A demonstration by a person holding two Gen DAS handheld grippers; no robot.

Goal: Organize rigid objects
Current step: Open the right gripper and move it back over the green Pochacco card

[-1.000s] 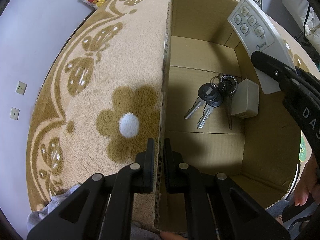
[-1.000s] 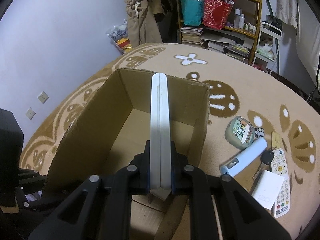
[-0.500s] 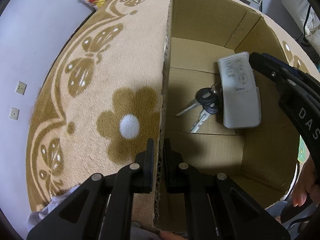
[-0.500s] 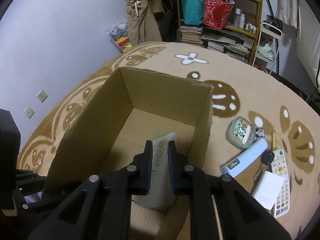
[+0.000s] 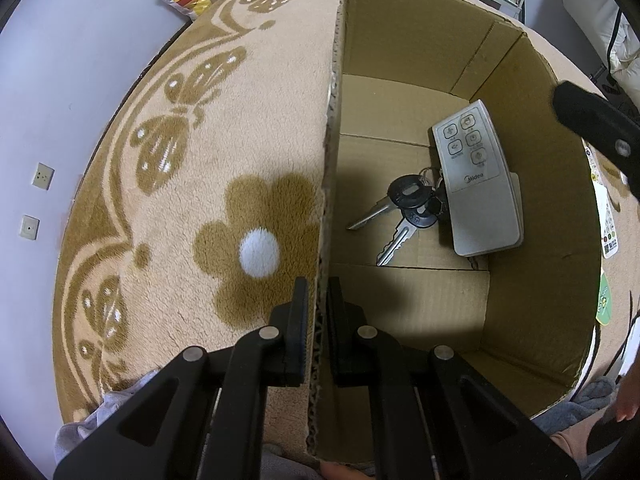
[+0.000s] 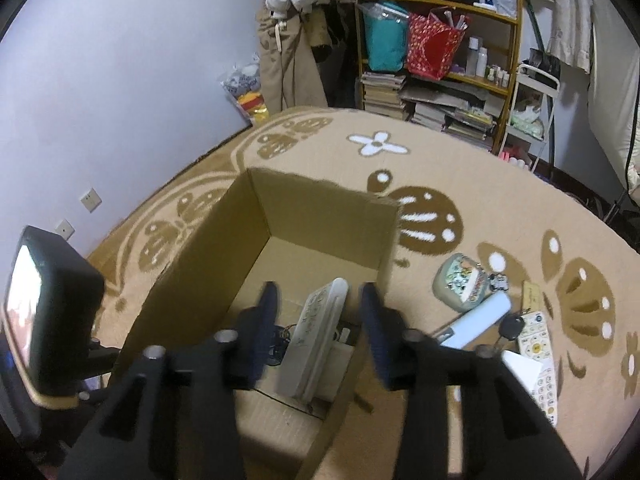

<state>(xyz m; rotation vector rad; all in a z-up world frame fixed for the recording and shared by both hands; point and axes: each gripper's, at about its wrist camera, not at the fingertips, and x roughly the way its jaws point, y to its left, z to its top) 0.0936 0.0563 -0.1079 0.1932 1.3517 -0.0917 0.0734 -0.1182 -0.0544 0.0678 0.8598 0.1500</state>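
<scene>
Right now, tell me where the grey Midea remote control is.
The grey Midea remote control lies inside the brown cardboard box, on its right side in the left wrist view, resting partly on the black-headed bunch of keys.

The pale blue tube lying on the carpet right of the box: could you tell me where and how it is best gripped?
Grip the pale blue tube across its smooth middle, coming down from above with the open right gripper, fingers either side of its long axis. It lies flat and slanted. The round pouch and black-headed key crowd its far end, so mid-body looks the clearest spot.
</scene>
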